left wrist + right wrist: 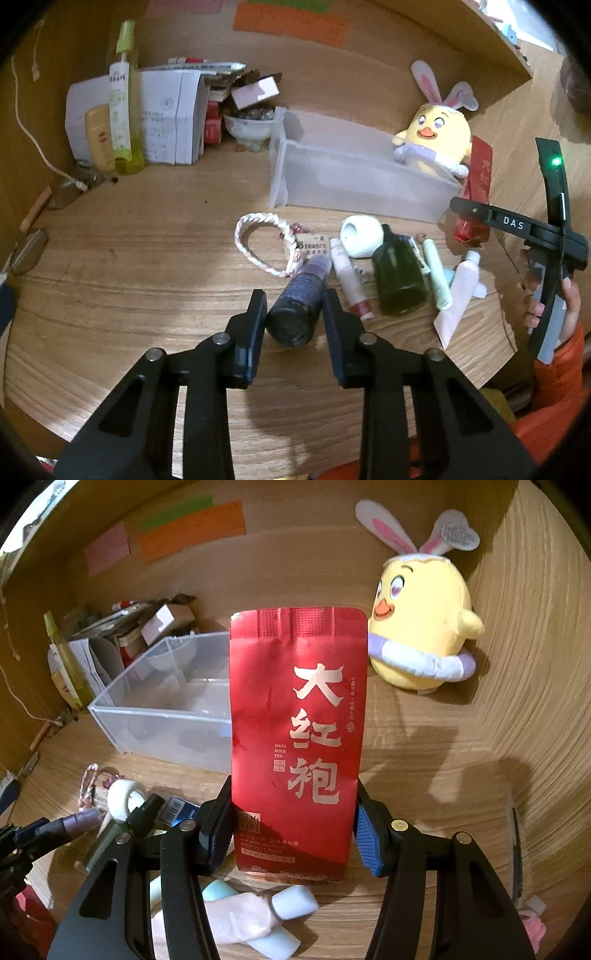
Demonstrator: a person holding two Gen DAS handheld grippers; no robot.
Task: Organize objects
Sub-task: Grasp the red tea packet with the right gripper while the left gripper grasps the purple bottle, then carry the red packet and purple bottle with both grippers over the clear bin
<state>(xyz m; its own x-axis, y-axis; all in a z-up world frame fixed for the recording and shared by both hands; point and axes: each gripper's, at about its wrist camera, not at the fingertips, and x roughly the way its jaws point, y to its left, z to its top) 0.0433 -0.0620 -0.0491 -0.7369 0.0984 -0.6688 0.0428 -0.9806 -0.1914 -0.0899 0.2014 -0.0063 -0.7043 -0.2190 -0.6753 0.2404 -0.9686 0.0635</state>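
**Tea packet held upright; dark bottle between the other fingers**

Red tea packet (pixel 295 738) stands upright in the right gripper (pixel 293 830), its lower sides pinched between the two fingers, above the wooden desk (pixel 424 775). Behind it to the left sits the clear plastic bin (pixel 162 716); to the right, the yellow chick plush (pixel 421 627) leans by the wall. Below the packet lie a pale pink tube (pixel 229 915) and a light blue tube (pixel 273 941).

Left gripper (pixel 295 314) straddles a dark purple bottle (pixel 299 299) lying on the desk; whether the fingers press it I cannot tell. Just beside it lie a braided bracelet (pixel 258 247), a green bottle (pixel 399 277) and a white tape roll (pixel 360 234).
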